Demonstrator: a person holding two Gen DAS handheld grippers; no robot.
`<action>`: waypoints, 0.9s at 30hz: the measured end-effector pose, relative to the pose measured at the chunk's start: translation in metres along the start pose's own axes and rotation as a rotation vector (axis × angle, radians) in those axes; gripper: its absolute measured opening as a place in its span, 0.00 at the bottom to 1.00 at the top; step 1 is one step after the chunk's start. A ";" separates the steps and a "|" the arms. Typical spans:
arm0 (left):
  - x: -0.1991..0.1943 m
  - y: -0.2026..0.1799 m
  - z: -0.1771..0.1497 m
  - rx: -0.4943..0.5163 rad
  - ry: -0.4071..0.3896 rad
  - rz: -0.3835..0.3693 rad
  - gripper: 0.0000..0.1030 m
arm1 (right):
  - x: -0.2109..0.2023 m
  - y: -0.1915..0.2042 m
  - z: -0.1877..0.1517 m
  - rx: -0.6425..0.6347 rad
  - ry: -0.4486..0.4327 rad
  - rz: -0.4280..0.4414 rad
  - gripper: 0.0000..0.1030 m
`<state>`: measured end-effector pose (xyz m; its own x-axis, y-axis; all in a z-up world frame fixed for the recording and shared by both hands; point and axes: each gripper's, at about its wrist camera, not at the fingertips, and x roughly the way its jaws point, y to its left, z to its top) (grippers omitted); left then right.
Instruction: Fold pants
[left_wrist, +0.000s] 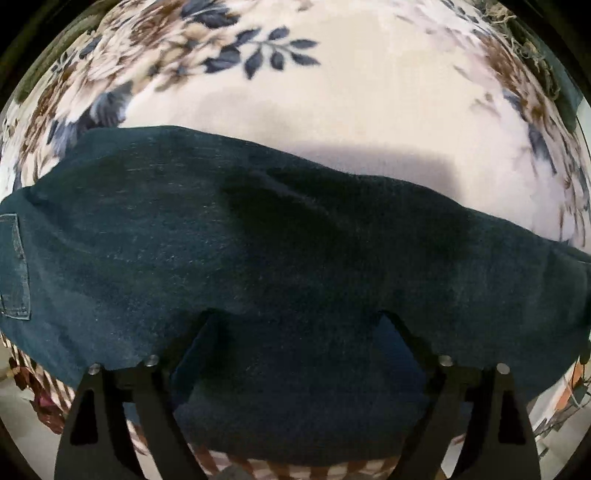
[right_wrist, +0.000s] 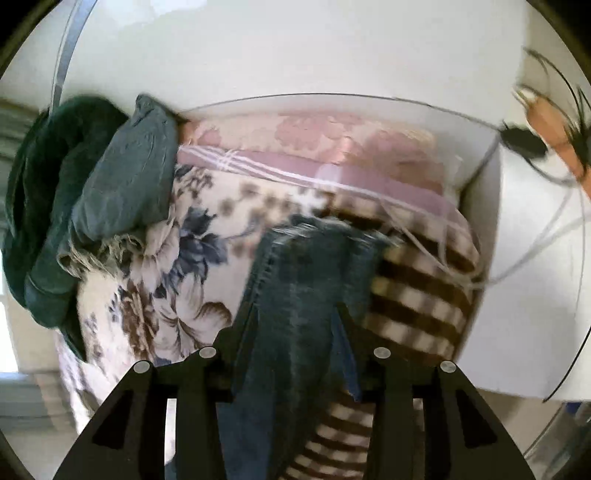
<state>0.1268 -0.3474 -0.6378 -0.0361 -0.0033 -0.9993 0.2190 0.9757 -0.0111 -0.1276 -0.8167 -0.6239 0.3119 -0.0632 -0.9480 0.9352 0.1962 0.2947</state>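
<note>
Dark blue jeans (left_wrist: 258, 236) lie across the floral blanket (left_wrist: 351, 110) in the left wrist view, a back pocket at the far left edge. My left gripper (left_wrist: 295, 325) sits low over the near edge of the jeans, jaws wide apart with denim between them; its fingertips are hidden in the cloth. In the right wrist view my right gripper (right_wrist: 295, 314) is shut on the frayed leg end of the jeans (right_wrist: 314, 251), which sticks up past the fingers above the bed.
A checked brown-and-white cloth (right_wrist: 417, 288) and a pink striped sheet (right_wrist: 332, 173) cover the bed to the right. A pile of dark green and grey clothes (right_wrist: 92, 192) lies at the left. A white wall (right_wrist: 295, 48) and loose cables (right_wrist: 546, 147) stand behind.
</note>
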 end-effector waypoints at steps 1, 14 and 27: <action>0.003 0.001 -0.001 -0.013 -0.001 -0.008 0.97 | 0.004 0.011 -0.001 -0.037 0.021 -0.065 0.43; 0.025 0.007 -0.005 -0.073 -0.078 0.016 1.00 | 0.008 0.040 0.005 -0.063 0.007 -0.113 0.09; -0.004 -0.010 0.025 -0.082 -0.057 0.019 1.00 | -0.004 -0.070 0.002 0.185 0.063 -0.051 0.47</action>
<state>0.1495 -0.3632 -0.6343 0.0236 0.0056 -0.9997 0.1389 0.9903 0.0088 -0.1944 -0.8324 -0.6403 0.2576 -0.0057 -0.9662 0.9662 0.0106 0.2575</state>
